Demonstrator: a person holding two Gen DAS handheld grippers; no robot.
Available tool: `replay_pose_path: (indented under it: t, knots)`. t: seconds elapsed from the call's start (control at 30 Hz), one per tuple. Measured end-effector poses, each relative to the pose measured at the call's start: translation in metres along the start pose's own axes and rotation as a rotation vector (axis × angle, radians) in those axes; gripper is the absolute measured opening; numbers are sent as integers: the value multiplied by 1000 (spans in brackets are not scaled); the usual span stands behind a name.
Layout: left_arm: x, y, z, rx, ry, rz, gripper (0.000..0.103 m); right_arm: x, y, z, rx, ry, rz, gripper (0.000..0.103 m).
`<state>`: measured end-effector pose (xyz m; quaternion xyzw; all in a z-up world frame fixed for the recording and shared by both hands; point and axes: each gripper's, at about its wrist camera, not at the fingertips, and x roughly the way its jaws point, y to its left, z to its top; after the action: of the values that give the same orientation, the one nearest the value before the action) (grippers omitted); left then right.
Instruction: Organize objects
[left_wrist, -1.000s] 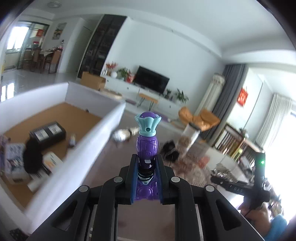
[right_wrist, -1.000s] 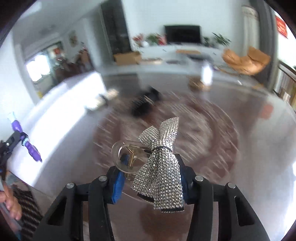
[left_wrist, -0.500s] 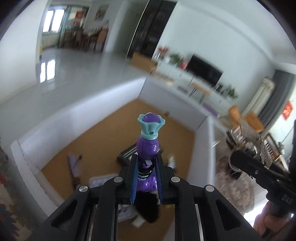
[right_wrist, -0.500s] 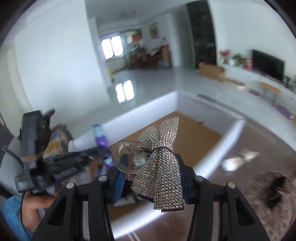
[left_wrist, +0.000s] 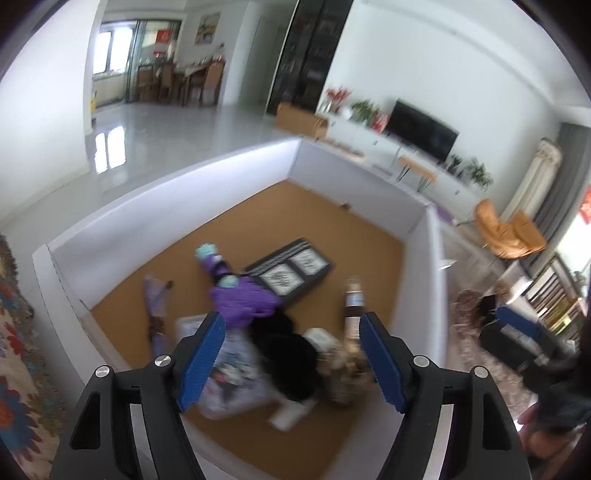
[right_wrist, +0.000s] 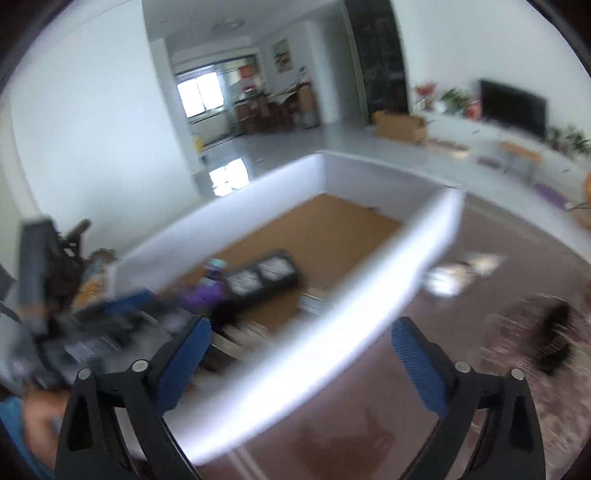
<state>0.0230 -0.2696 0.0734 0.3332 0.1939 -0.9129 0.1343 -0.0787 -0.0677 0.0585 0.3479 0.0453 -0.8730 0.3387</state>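
Note:
My left gripper (left_wrist: 290, 325) hangs over the white box (left_wrist: 177, 177), and its jaws are opening with nothing between them. The purple toy with a teal top (left_wrist: 240, 295) is blurred below the fingers, inside the box, beside a black labelled case (left_wrist: 291, 273). My right gripper (right_wrist: 301, 332) is over the box's near wall (right_wrist: 332, 314); its jaws are also opening and hold nothing. A blurred glittery shape (left_wrist: 341, 363) in the box may be the sequin bow clip. The purple toy (right_wrist: 207, 291) also shows in the right wrist view.
The box has a brown floor (left_wrist: 332, 221) with a black lump (left_wrist: 288, 354), a small bottle (left_wrist: 354, 295) and printed packets (left_wrist: 229, 376). A patterned rug (left_wrist: 14, 369) lies left of it. Loose items (right_wrist: 554, 332) sit on the brown floor outside.
Both grippers swung over the white box and opened. The left let go of the purple toy, now down in the box. The sequin bow clip has left the right jaws.

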Motion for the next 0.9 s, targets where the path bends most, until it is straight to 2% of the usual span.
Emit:
replay_pose_path:
  t: [0.13, 0.27, 0.33, 0.4, 0.53, 0.67, 0.9]
  knots:
    - [-18, -40, -16, 22, -36, -122, 74, -28, -59, -56, 64, 29, -153, 101]
    - [-33, -108, -38, 143, -5, -317, 75, -54, -123, -122, 96, 122, -341, 101]
    - [-37, -136, -51, 207, 21, -381, 78, -73, -145, -146, 108, 148, -406, 101]
    - [-35, -169, -71, 280, 41, -421, 87, -92, -167, -168, 131, 178, -461, 101]
    - [-20, -216, -106, 403, 99, -415, 87, -122, -194, -197, 211, 196, -508, 101]
    - [11, -242, -135, 465, 182, -363, 87, -132, -204, -201, 258, 176, -507, 101]
    - [55, -235, -155, 496, 234, -231, 87, -119, -201, -197, 237, 202, -503, 103]
